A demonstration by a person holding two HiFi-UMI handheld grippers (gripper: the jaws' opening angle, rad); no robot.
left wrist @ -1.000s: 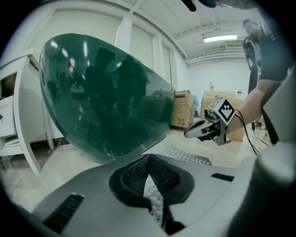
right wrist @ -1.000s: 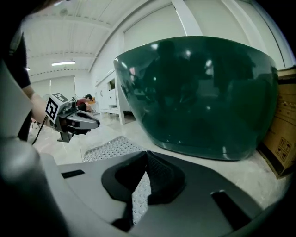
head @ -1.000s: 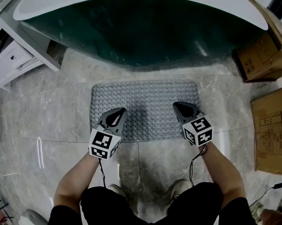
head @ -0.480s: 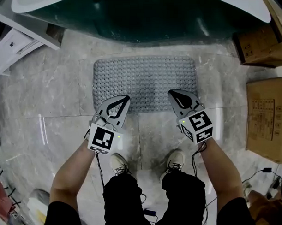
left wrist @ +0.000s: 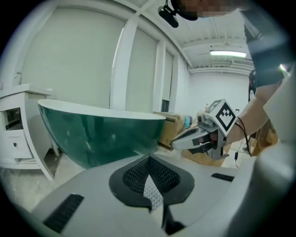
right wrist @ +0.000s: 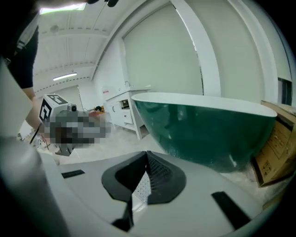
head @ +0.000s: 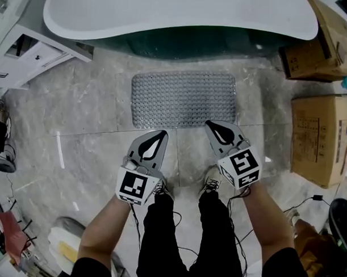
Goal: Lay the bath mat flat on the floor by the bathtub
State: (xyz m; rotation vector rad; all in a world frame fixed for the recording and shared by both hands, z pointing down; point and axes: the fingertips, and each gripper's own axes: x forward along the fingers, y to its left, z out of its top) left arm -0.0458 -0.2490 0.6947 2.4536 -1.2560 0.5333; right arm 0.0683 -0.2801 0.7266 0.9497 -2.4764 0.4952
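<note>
The grey studded bath mat lies spread flat on the marble floor, just in front of the green-and-white bathtub. My left gripper hovers just short of the mat's near edge, jaws shut with nothing between them. My right gripper hangs over the same edge at the right, also shut and empty. In the left gripper view the left gripper points at the tub, with the right gripper beside it. The right gripper view shows the right gripper's closed jaws before the tub. The mat is hidden in both gripper views.
Cardboard boxes stand at the right and back right. A white cabinet is at the back left. The person's shoes are on the floor behind the mat, and cables trail at the right.
Both grippers have lifted away from the mat's near edge and drawn back toward the person, who has risen. The mat stays flat on the floor.
</note>
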